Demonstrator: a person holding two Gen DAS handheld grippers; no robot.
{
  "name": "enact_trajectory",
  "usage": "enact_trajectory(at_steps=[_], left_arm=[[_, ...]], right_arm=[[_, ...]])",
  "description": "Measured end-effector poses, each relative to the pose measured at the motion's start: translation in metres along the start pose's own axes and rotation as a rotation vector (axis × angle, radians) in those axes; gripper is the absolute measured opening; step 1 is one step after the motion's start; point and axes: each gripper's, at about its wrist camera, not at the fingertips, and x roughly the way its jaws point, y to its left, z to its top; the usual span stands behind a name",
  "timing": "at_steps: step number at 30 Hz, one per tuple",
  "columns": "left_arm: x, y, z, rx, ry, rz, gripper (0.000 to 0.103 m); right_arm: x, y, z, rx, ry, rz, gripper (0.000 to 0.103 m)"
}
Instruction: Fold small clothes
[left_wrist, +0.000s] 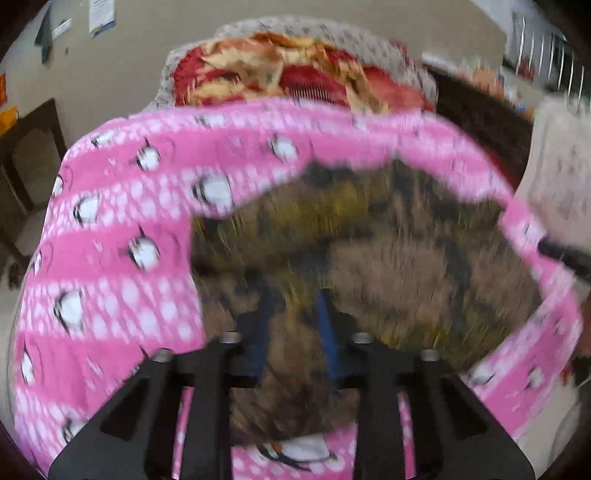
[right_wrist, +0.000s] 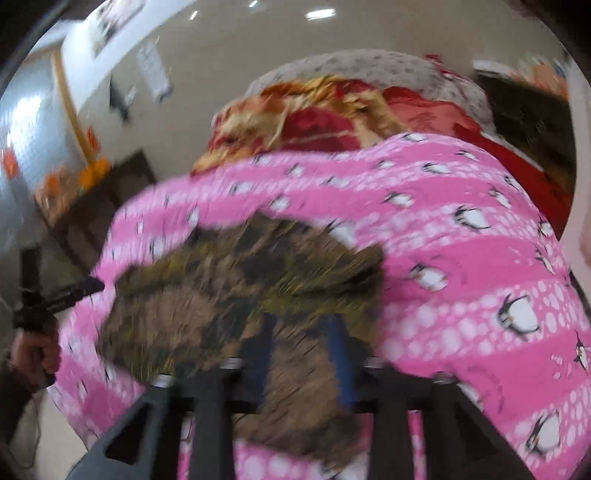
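A small brown and olive camouflage garment (left_wrist: 388, 251) lies on a pink penguin-print sheet (left_wrist: 110, 229); both views are motion-blurred. My left gripper (left_wrist: 295, 314) has its blue-padded fingers over the garment's near part, with cloth showing between them. My right gripper (right_wrist: 303, 343) stands the same way over the garment (right_wrist: 229, 288) on the sheet (right_wrist: 461, 258). The blur hides whether either gripper pinches cloth. The left gripper also shows at the left edge of the right wrist view (right_wrist: 66, 295). The right gripper shows at the right edge of the left wrist view (left_wrist: 565, 258).
A red and gold blanket (left_wrist: 280, 70) and a grey patterned pillow (left_wrist: 369, 40) are piled behind the sheet. Dark wooden furniture (left_wrist: 33, 147) stands at the left by a beige wall. Dark furniture (right_wrist: 528, 107) stands at the back right.
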Motion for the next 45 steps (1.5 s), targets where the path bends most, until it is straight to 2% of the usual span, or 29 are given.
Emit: enact_trajectory(at_steps=[2, 4, 5, 6, 7, 9, 10, 12, 15, 16, 18, 19, 23, 26, 29, 32, 34, 37, 39, 41, 43, 45], left_arm=[[0.030, 0.010, -0.020, -0.030, 0.104, 0.044, 0.016], [0.029, 0.027, -0.029, -0.060, 0.079, -0.008, 0.014], [0.027, 0.028, -0.026, -0.063, 0.092, 0.004, 0.013], [0.022, 0.029, -0.020, -0.072, 0.105, 0.027, 0.013], [0.017, 0.031, -0.012, -0.086, 0.099, 0.028, 0.013], [0.005, 0.031, 0.009, -0.122, 0.051, 0.002, 0.013], [0.005, 0.029, 0.019, -0.133, 0.042, -0.009, 0.013], [0.018, 0.020, 0.036, -0.127, 0.053, -0.018, 0.013], [0.071, 0.003, 0.042, -0.091, 0.217, -0.006, 0.013], [0.084, 0.000, 0.041, -0.092, 0.246, 0.007, 0.013], [0.088, 0.001, 0.052, -0.097, 0.214, 0.027, 0.013], [0.092, 0.004, 0.059, -0.122, 0.217, 0.024, 0.013], [0.119, 0.028, 0.105, -0.211, 0.214, 0.037, 0.013], [0.108, 0.047, 0.144, -0.241, 0.083, 0.117, 0.013], [0.091, 0.059, 0.162, -0.306, -0.037, 0.117, 0.017], [0.093, 0.052, 0.159, -0.340, -0.089, 0.102, 0.032], [0.102, 0.042, 0.142, -0.334, -0.079, 0.099, 0.032], [0.124, 0.034, 0.115, -0.321, -0.016, 0.124, 0.032], [0.134, 0.033, 0.095, -0.263, -0.044, 0.168, 0.032], [0.129, 0.041, 0.090, -0.300, -0.080, 0.122, 0.032], [0.130, 0.049, 0.089, -0.348, -0.091, 0.111, 0.032], [0.131, 0.054, 0.088, -0.377, -0.093, 0.088, 0.032]], right_arm=[[0.011, 0.017, -0.014, -0.047, 0.035, -0.033, 0.019], [0.033, 0.011, -0.037, -0.071, 0.123, -0.117, 0.019], [0.042, 0.001, -0.044, -0.055, 0.160, -0.141, 0.019], [0.050, -0.015, -0.052, -0.012, 0.204, -0.137, 0.019], [0.046, -0.026, -0.052, 0.041, 0.197, -0.094, 0.019], [0.036, -0.025, -0.039, 0.021, 0.193, -0.131, 0.019], [0.030, -0.022, -0.029, 0.003, 0.161, -0.134, 0.019], [0.025, -0.018, -0.006, 0.012, 0.107, -0.101, 0.019], [0.048, -0.011, 0.020, 0.000, 0.113, -0.109, 0.019], [0.070, -0.009, 0.025, -0.024, 0.167, -0.126, 0.019], [0.114, -0.015, 0.023, -0.033, 0.315, -0.167, 0.019], [0.127, -0.018, 0.023, -0.017, 0.346, -0.157, 0.019], [0.150, -0.031, 0.058, 0.040, 0.305, -0.098, 0.019], [0.143, -0.030, 0.100, 0.036, 0.164, -0.059, 0.019], [0.118, -0.027, 0.118, 0.057, 0.027, -0.054, 0.019], [0.105, -0.021, 0.118, 0.075, -0.030, -0.072, 0.019], [0.112, -0.018, 0.114, 0.096, -0.018, -0.080, 0.019], [0.133, -0.013, 0.102, 0.127, -0.006, -0.146, 0.019], [0.147, -0.015, 0.087, 0.123, -0.002, -0.179, 0.019], [0.167, -0.023, 0.070, 0.105, 0.028, -0.215, 0.019], [0.171, -0.039, 0.062, 0.174, 0.013, -0.155, 0.019], [0.174, -0.043, 0.062, 0.186, 0.014, -0.142, 0.019]])
